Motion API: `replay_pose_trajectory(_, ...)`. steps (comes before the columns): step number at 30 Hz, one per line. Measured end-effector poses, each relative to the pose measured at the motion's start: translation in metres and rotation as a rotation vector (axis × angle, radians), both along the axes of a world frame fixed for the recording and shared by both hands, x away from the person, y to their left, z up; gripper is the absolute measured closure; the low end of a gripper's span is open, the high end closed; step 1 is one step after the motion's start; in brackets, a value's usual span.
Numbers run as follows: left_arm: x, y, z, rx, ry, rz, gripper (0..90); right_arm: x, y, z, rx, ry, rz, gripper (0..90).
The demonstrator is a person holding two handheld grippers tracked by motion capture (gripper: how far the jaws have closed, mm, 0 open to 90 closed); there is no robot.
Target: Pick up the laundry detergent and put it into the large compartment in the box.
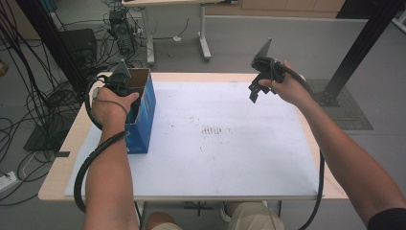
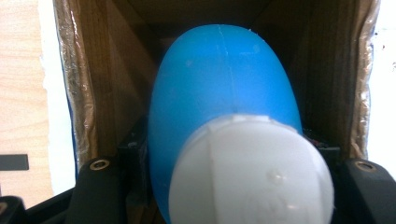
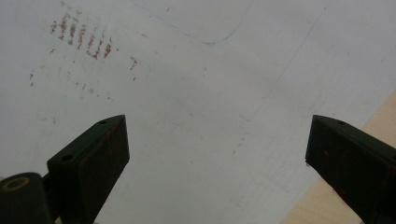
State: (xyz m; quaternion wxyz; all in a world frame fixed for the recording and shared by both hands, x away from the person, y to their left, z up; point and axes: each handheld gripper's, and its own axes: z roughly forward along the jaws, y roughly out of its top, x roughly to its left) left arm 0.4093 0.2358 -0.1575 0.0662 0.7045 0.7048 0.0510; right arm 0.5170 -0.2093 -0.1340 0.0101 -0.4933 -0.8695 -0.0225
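At table's nine o'clock edge, our left gripper (image 1: 125,82) pokes into open blue box (image 1: 143,115), jaws clamped on blue bottle (image 2: 224,93); white cap (image 2: 252,172) faces us, long axis pointing twelve o'clock, deeper inside. Right gripper (image 3: 217,154) hangs wide, empty, toward two o'clock.

The cardboard box (image 1: 141,115) stands near the desk's (image 1: 230,143) left edge, toward the far corner; a bottle (image 2: 224,102) sits inside it.
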Motion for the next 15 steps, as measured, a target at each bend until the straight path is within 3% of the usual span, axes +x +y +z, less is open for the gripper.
replay_pose_trajectory(15, 0.0000, -0.0001, -0.0001, -0.001, 0.001, -0.001, 36.9, -0.0002, 0.0006, -0.0001, -0.001, 0.000, -0.001, 6.2)
